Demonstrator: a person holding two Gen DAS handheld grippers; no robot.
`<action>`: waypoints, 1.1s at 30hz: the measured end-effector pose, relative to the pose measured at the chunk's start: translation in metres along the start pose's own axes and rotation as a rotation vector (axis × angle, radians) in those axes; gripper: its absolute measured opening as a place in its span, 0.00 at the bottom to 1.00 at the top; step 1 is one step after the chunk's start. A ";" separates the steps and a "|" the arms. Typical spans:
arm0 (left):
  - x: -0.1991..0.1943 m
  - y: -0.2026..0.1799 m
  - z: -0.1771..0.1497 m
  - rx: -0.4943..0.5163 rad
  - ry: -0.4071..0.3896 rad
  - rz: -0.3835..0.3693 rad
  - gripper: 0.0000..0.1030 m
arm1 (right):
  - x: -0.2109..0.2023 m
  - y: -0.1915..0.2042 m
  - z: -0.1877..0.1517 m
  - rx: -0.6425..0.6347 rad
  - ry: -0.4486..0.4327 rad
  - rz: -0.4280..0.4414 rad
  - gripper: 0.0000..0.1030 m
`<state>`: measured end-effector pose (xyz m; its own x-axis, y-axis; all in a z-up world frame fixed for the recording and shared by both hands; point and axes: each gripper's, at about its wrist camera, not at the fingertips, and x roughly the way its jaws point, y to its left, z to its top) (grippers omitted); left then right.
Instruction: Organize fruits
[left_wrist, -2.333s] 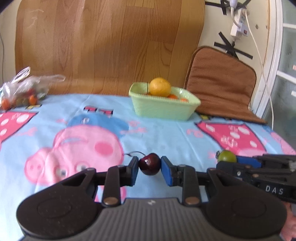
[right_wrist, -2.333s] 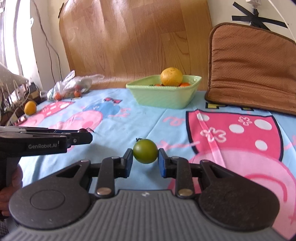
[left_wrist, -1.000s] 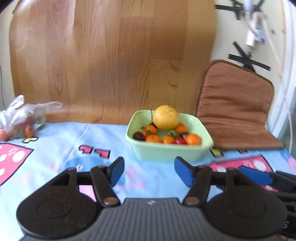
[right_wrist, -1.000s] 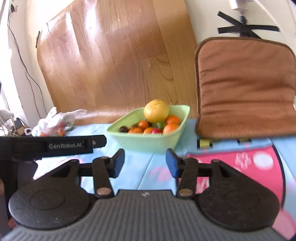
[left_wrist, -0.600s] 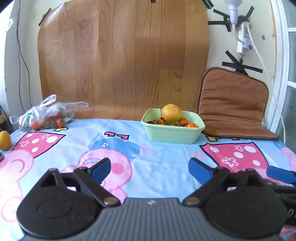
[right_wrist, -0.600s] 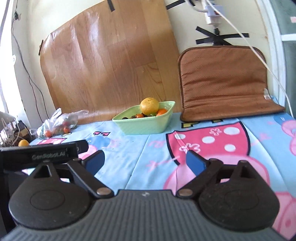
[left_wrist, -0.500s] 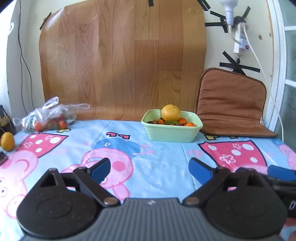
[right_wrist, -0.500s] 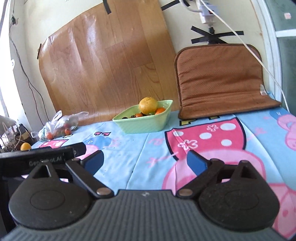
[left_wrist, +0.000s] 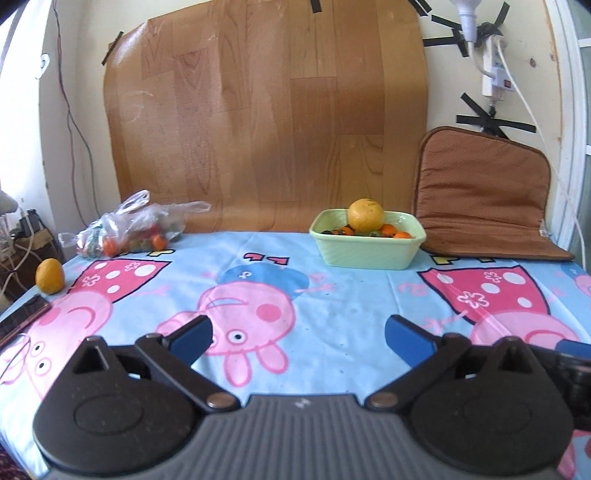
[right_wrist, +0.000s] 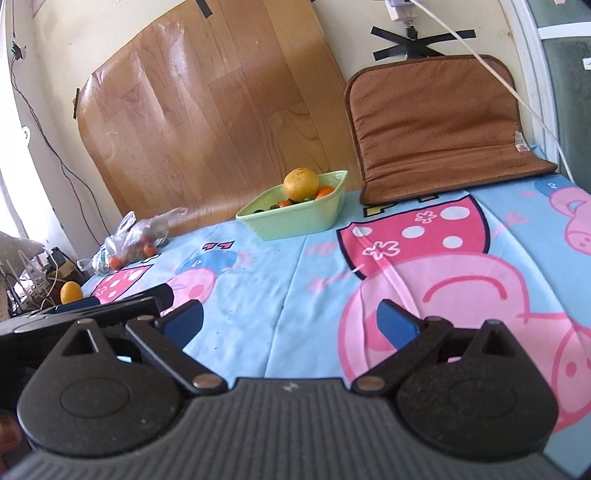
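I hold both tools low over the tablecloth's (left_wrist: 332, 314) near edge. My left gripper (left_wrist: 297, 334) and right gripper (right_wrist: 290, 319) have just been opening, nothing between their jaws. The green bowl (left_wrist: 365, 251) of fruit sits toward the far edge, a big orange (left_wrist: 366, 214) topping it; a plastic bag (left_wrist: 136, 229) lies far-left.

No legible text on anything

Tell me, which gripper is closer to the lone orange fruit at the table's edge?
Left. The left gripper sits on that orange fruit side; the right gripper is beyond it, farther away.
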<state>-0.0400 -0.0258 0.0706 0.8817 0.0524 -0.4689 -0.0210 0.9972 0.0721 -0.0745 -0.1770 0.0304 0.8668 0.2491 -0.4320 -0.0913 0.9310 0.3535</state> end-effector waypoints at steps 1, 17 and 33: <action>0.000 0.000 -0.001 0.005 -0.003 0.012 1.00 | 0.000 0.001 0.000 0.000 0.003 0.003 0.99; 0.009 -0.004 -0.009 0.054 0.008 0.069 1.00 | 0.007 0.000 -0.005 0.027 0.053 0.013 0.99; 0.010 0.001 -0.006 0.064 -0.009 0.105 1.00 | 0.007 0.002 -0.004 0.025 0.057 0.015 0.99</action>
<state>-0.0343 -0.0242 0.0608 0.8805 0.1553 -0.4479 -0.0831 0.9807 0.1767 -0.0702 -0.1724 0.0243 0.8360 0.2780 -0.4731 -0.0909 0.9204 0.3803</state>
